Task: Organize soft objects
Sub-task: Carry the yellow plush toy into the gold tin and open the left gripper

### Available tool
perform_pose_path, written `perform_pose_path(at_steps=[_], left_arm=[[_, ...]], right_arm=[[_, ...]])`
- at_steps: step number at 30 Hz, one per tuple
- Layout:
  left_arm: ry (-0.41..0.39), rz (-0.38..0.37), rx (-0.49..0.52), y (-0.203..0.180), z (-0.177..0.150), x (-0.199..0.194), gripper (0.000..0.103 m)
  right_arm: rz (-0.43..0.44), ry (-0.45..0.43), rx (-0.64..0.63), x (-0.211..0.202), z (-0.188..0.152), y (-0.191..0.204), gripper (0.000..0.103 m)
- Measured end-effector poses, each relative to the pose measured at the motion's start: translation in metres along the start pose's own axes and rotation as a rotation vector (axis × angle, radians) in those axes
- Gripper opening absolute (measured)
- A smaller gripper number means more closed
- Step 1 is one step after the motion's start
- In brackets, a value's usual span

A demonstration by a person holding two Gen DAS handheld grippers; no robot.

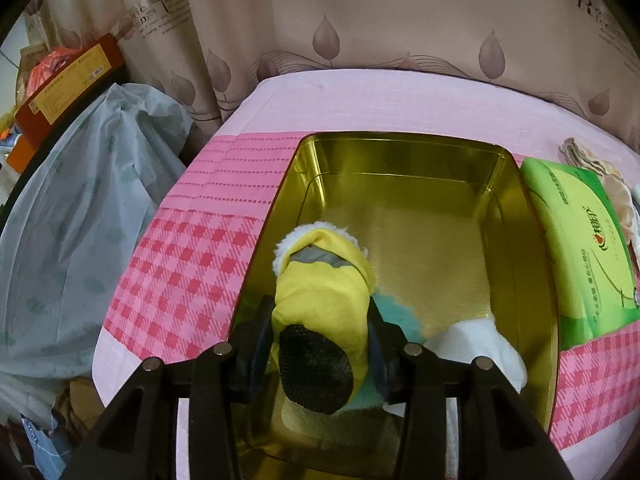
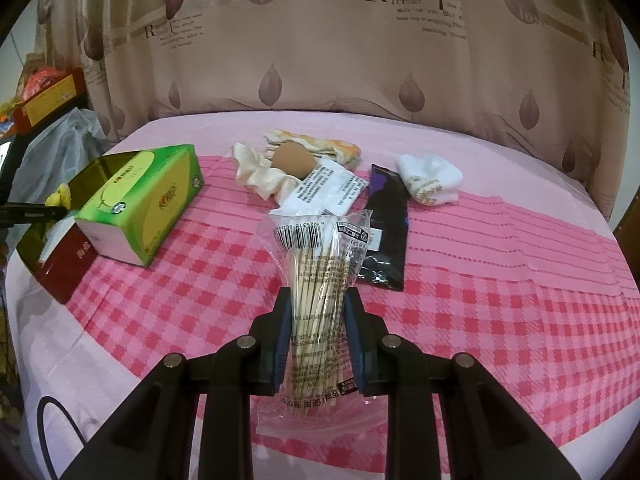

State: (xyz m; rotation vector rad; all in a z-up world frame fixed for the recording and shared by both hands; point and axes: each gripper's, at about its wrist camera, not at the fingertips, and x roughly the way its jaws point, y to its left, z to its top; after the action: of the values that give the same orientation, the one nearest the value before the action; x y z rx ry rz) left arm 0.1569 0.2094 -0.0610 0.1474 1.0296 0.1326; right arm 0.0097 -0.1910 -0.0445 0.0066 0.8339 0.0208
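Slipper (image 1: 320,304), yellow with a white fleece cuff and a black dotted sole, sits between the fingers of the left claw (image 1: 318,344) over the near end of a gold tin (image 1: 400,168). Both pads lie against its sides, and I cannot tell whether they press or have let go. A teal scrap (image 1: 400,316) and a white sock (image 1: 480,344) lie in the tin just right of the slipper. The tin stands on a pink checked worktop (image 1: 192,264), with a green tissue pack (image 1: 580,248) touching its right wall. A pale plastic bag (image 1: 80,208) bulges beyond the worktop's left edge, and a leaf-print curtain (image 1: 400,40) hangs behind.

From the right wrist, the right claw (image 2: 316,336) is clenched on a clear bag of swabs (image 2: 316,280), which stands up between its blue pads. Beyond it on the worktop lie a white packet (image 2: 324,188), a black pouch (image 2: 386,232), a folded white cloth (image 2: 428,178), a cream scrunchie (image 2: 260,176) and a brown sponge (image 2: 292,162) resting on a patterned cloth (image 2: 320,140). The tissue pack (image 2: 144,204) and tin (image 2: 68,264) sit at left.
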Motion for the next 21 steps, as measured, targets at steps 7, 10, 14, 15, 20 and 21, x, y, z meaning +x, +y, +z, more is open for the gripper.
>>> perform_pose_path(at_steps=[7, 10, 14, 15, 20, 21], left_arm=[[0.009, 0.007, 0.009, -0.001, -0.003, -0.002, 0.048], [0.007, 0.001, 0.000, 0.001, -0.002, -0.004, 0.053], [-0.009, -0.016, -0.008, 0.002, -0.003, -0.010, 0.057], [-0.014, -0.021, -0.008, 0.002, -0.003, -0.011, 0.058], [-0.033, -0.030, -0.007, 0.001, -0.004, -0.019, 0.059], [-0.039, -0.034, -0.011, 0.001, -0.004, -0.021, 0.059]], right_arm=[[-0.002, -0.004, -0.009, -0.009, -0.002, 0.007, 0.023], [-0.005, -0.004, -0.010, -0.010, -0.001, 0.011, 0.023], [-0.005, -0.003, -0.015, -0.009, 0.001, 0.018, 0.023], [-0.004, -0.004, -0.017, -0.010, 0.001, 0.019, 0.023], [-0.001, -0.010, -0.031, -0.012, 0.002, 0.027, 0.023], [0.000, -0.011, -0.034, -0.013, 0.002, 0.028, 0.023]])
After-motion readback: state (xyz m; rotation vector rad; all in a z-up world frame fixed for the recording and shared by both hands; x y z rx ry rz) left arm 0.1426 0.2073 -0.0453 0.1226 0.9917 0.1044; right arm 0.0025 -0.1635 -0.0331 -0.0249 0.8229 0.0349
